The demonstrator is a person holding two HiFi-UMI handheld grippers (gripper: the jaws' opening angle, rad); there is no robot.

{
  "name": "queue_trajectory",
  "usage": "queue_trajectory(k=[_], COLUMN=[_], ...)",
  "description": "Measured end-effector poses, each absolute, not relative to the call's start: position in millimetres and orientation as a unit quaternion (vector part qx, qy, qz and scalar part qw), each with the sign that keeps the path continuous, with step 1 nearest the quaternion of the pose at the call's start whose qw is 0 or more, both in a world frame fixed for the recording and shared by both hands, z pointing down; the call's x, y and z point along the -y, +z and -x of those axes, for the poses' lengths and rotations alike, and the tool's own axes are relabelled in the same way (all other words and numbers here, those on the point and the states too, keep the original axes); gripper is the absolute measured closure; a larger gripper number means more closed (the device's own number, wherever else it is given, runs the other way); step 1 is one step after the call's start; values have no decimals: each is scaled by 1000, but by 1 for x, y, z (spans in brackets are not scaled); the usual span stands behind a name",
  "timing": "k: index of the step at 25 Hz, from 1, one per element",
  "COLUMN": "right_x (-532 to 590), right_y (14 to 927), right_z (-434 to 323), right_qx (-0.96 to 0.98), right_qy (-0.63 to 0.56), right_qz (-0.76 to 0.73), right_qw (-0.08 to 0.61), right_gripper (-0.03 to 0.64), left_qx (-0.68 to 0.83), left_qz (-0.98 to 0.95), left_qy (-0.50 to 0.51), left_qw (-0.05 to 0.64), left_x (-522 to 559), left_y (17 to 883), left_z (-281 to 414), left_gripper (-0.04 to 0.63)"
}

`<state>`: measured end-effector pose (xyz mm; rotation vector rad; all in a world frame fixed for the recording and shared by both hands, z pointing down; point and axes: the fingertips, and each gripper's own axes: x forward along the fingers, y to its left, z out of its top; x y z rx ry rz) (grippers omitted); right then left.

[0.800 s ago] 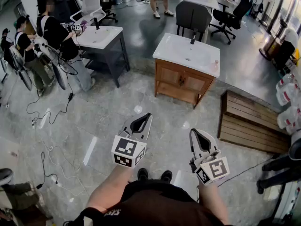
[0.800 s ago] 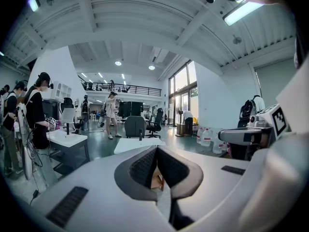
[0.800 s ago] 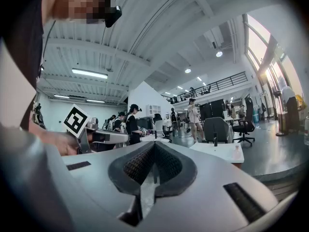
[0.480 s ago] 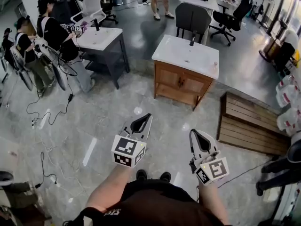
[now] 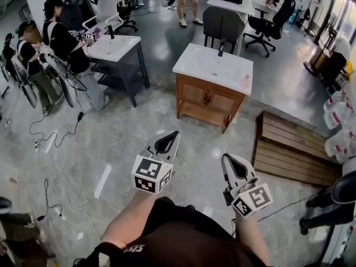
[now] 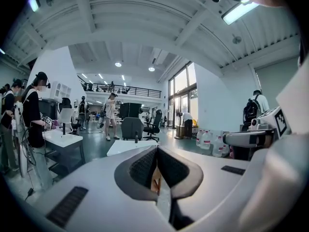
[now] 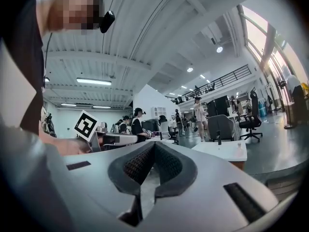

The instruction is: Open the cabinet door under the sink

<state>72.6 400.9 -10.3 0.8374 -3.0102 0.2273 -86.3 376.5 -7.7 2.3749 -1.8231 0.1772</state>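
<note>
Two grippers nearest: left gripper [image 5: 170, 141], right gripper [image 5: 230, 161], jaws closed, empty. Well beyond: wooden cabinet door pair [image 5: 194, 95] under the white sink [image 5: 214, 67], shut. Likely light, stiff, hinged; hold advised at the small centre knobs [image 5: 207, 99].

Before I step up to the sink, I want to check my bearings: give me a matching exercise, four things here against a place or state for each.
Things:
1. wooden cabinet
2. left gripper
3. slatted wooden platform
4. dark-framed sink

Places or states:
a. flat on the floor, right of the cabinet
b. jaws shut, nothing between them
c. doors closed, under a white basin
d. far left, beside a person in black

Pairs: 1-c, 2-b, 3-a, 4-d
</note>
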Motion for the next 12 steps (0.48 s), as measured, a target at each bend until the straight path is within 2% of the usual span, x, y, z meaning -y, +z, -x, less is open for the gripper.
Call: queue_trajectory(k=[6, 12], right_x=[-384, -341], right_y=[-2, 14], right_z=[-83, -58], right_qx=[959, 959], right_qy=[91, 99], right_qz=[-267, -264], right_qw=[2, 23], right_gripper=[603, 603], left_qx=[616, 617], left_qz=[-781, -780], left_qy=[59, 52], left_qw=[83, 98], left_x=[-362, -318], left_y=[4, 20], left_z=[89, 112], left_gripper=[577, 577])
